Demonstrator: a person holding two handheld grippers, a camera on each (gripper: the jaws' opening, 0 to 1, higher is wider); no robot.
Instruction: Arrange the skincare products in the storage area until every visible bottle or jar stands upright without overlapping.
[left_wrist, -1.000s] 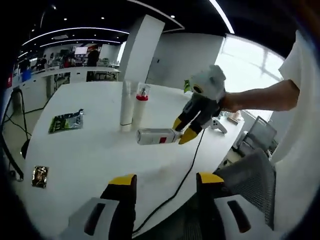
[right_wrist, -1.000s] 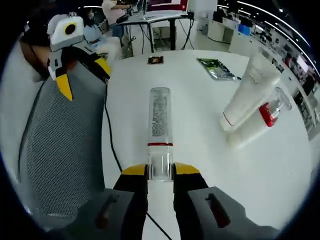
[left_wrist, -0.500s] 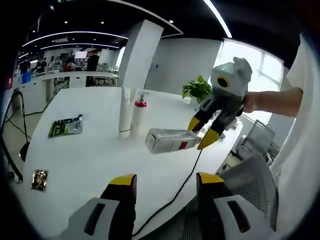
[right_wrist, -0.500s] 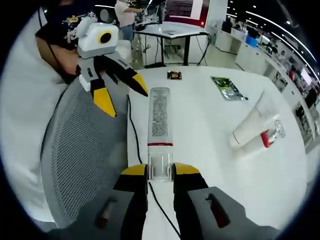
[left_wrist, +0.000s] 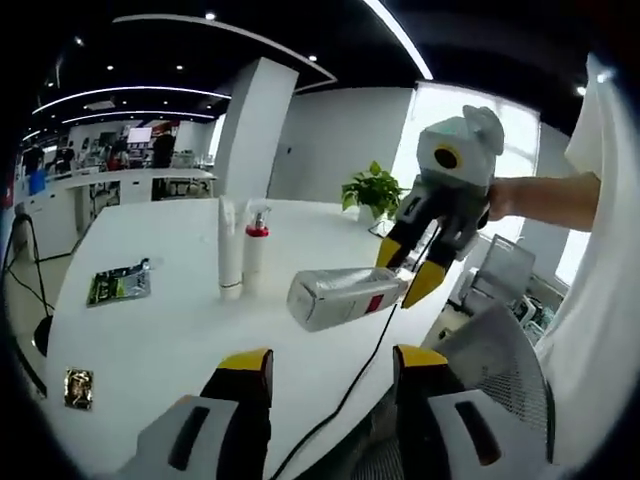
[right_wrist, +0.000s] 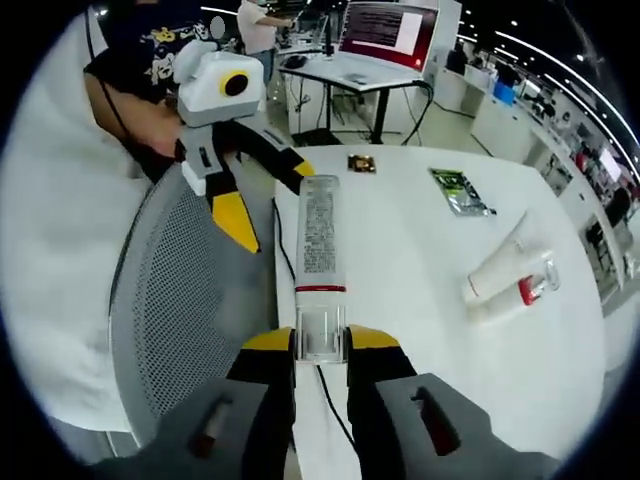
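Observation:
A clear bottle with a red band (right_wrist: 320, 235) is held off the white table (right_wrist: 420, 300) by its cap end, lying flat, with my right gripper (right_wrist: 320, 340) shut on it. In the left gripper view the same bottle (left_wrist: 345, 297) hangs in the right gripper (left_wrist: 410, 268) just beyond my left gripper (left_wrist: 332, 365), which is open and holds nothing. The left gripper (right_wrist: 268, 195) hovers over the chair, close to the bottle's far end. A white tube (left_wrist: 229, 245) and a red-collared bottle (left_wrist: 256, 250) stand upright side by side on the table.
A green packet (left_wrist: 118, 285) and a small brown packet (left_wrist: 77, 382) lie on the table. A black cable (left_wrist: 345, 395) runs over the near edge. A grey mesh chair (right_wrist: 185, 310) stands against that edge. A person (right_wrist: 140, 60) and a desk with a screen (right_wrist: 385, 30) are behind.
My right gripper has lifted the clear bottle off the table and brought it over the table edge toward the left gripper. The left gripper stays open.

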